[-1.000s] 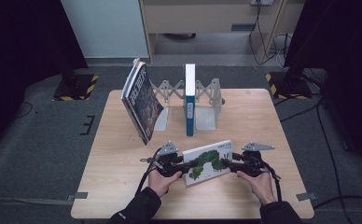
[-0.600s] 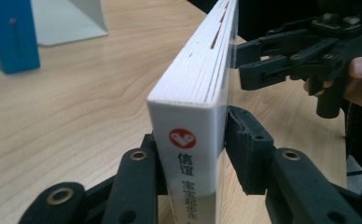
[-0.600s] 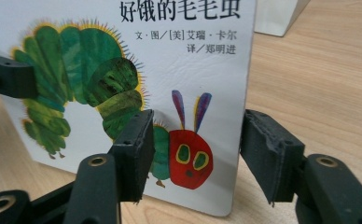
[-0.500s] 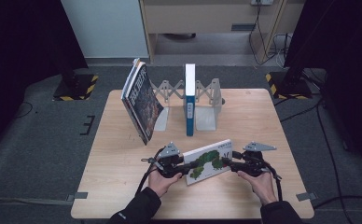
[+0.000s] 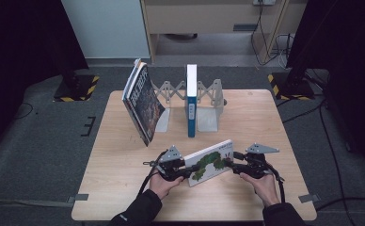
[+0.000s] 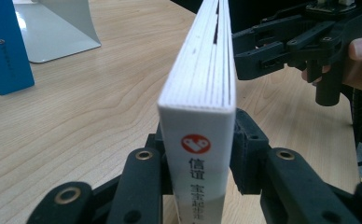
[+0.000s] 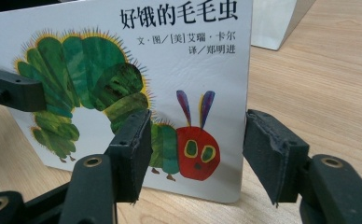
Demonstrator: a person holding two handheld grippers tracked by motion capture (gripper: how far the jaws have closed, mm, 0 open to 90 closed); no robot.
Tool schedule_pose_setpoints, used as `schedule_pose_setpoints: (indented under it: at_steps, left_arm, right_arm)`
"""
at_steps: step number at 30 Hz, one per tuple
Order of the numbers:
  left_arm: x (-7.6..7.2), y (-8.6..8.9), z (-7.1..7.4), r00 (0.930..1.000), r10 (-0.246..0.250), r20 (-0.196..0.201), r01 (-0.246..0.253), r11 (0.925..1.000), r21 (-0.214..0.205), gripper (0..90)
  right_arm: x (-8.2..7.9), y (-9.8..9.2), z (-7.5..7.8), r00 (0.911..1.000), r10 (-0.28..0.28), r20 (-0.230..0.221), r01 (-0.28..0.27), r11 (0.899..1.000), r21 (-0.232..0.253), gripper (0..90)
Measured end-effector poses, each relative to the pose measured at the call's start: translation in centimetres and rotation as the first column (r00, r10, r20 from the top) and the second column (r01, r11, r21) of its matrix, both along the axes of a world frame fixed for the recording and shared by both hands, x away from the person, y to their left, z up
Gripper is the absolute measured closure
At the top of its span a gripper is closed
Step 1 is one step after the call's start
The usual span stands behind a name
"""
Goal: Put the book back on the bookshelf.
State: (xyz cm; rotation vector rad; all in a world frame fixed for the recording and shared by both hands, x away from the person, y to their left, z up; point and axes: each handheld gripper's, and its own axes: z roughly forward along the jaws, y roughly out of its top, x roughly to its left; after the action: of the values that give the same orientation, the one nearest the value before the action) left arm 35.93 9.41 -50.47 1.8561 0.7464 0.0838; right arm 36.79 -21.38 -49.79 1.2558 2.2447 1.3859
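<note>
Gripping the caterpillar book by its spine end, our left gripper has both jaws pressed on the covers; the book stands on edge, tilted, at the near middle of the tabletop. Our right gripper has just been opening, jaws apart by the far corner, cover behind them, not pinching. Risk: with 1 grip at 1 end, the book can pivot or flop flat. The blue book in the rack could get knocked during insertion.
</note>
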Motion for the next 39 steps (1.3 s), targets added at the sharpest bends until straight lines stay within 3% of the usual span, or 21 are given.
schedule_pose_setpoints:
  at_steps: [5,16,20,23,30,39]
  left_arm:
    - [0.0,-0.6,-0.4,0.9997,-0.026,0.001,0.026,0.9996,0.014,67.8]
    - [0.3,-0.7,-0.5,0.999,-0.034,-0.028,0.034,0.9994,0.0,69.6]
    - [0.1,-0.9,-0.3,0.9967,-0.062,-0.053,0.062,0.9981,0.003,72.6]
    - [-0.2,-1.3,0.1,0.9964,-0.072,-0.044,0.073,0.9972,0.019,74.0]
    - [-0.3,-1.1,1.0,0.9972,-0.041,-0.063,0.041,0.9991,0.006,74.5]
    - [-0.4,-0.4,2.3,0.993,0.004,-0.118,-0.004,1.0,-0.003,74.6]
  right_arm:
    - [-0.1,-0.1,0.0,0.9999,0.004,-0.009,-0.004,1.0,0.0,41.5]
    - [0.1,-0.1,-0.2,0.9997,0.005,-0.023,-0.005,1.0,-0.001,40.2]
    - [0.1,-0.1,-0.2,0.9996,0.003,-0.027,-0.002,1.0,0.002,40.2]
    - [0.1,-0.2,-0.1,0.9994,0.0,-0.034,0.0,1.0,0.007,39.2]
    - [0.2,-1.1,0.1,0.9991,-0.025,-0.034,0.025,1.0,0.012,38.7]
    - [0.3,-2.7,0.2,0.9959,-0.083,-0.037,0.082,0.996,-0.035,38.6]
